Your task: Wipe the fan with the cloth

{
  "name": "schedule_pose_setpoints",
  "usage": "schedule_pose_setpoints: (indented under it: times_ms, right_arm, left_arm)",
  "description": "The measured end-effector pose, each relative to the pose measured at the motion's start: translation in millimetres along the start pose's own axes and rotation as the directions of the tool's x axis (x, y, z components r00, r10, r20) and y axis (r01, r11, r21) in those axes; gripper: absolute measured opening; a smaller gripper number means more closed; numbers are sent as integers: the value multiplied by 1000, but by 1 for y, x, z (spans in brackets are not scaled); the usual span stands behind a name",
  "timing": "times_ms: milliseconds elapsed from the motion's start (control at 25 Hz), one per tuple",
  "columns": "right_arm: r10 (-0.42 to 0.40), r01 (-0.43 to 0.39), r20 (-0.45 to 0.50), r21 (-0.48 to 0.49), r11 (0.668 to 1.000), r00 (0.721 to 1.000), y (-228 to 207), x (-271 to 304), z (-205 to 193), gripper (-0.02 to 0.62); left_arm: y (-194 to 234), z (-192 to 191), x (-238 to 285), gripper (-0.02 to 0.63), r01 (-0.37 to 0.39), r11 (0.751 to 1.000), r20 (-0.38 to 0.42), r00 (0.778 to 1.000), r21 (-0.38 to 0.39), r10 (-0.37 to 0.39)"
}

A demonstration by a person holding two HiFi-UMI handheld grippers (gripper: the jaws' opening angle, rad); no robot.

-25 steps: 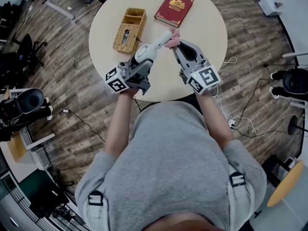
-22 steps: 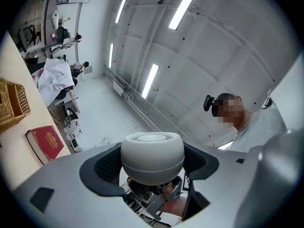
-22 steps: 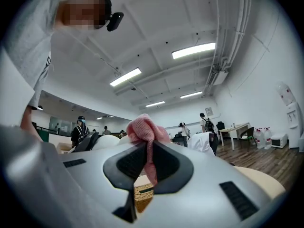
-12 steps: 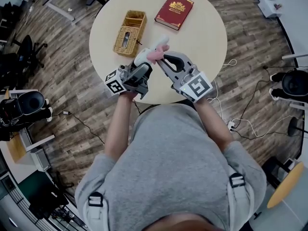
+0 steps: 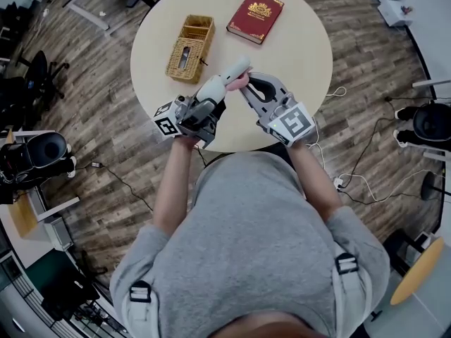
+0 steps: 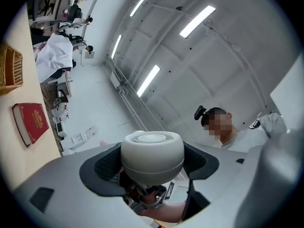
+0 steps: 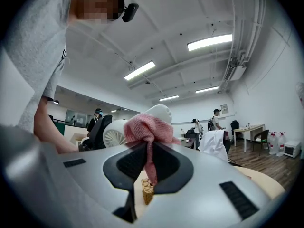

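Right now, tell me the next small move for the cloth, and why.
Probably drag the right gripper along the fan toward its far end: the pink cloth is pinched in its jaws and lies against the fan's body, which the left gripper grips.

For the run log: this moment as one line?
left gripper: shut on fan | right gripper: shut on cloth | cloth against fan | basket, book on table
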State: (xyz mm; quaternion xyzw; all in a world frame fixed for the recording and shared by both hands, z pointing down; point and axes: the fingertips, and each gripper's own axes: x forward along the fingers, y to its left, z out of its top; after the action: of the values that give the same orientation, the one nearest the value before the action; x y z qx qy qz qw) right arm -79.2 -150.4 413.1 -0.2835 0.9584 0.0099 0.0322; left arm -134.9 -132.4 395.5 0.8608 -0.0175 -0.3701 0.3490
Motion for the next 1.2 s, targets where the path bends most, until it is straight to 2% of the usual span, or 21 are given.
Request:
schedule_pose_setpoints:
  times_ms: [120, 360, 600, 920, 1200]
  right_arm:
    - [-33, 33, 8, 2, 999, 999, -12, -5, 4, 37]
    - [-88, 87, 30, 18, 996, 996, -29, -17, 11, 37]
    - [-111, 110, 26, 41, 993, 993, -35, -24, 7, 37]
    - [-141, 140, -1, 57, 988, 990, -44, -37, -6, 37]
    - [-164, 169, -59, 84, 982, 985, -51, -44, -33, 37]
  left_arm:
    - [-3, -5, 3, 374, 16, 1000, -35, 999, 3, -16]
    - [1, -17, -2, 374, -12, 1000, -108, 994, 27, 15]
    - [16, -33, -20, 374, -107, 991, -197, 973, 82, 121]
    - [32, -48, -49, 374, -246, 956, -273, 920, 161, 283]
    - [46, -61, -58, 374, -317, 912, -355, 847, 260, 396]
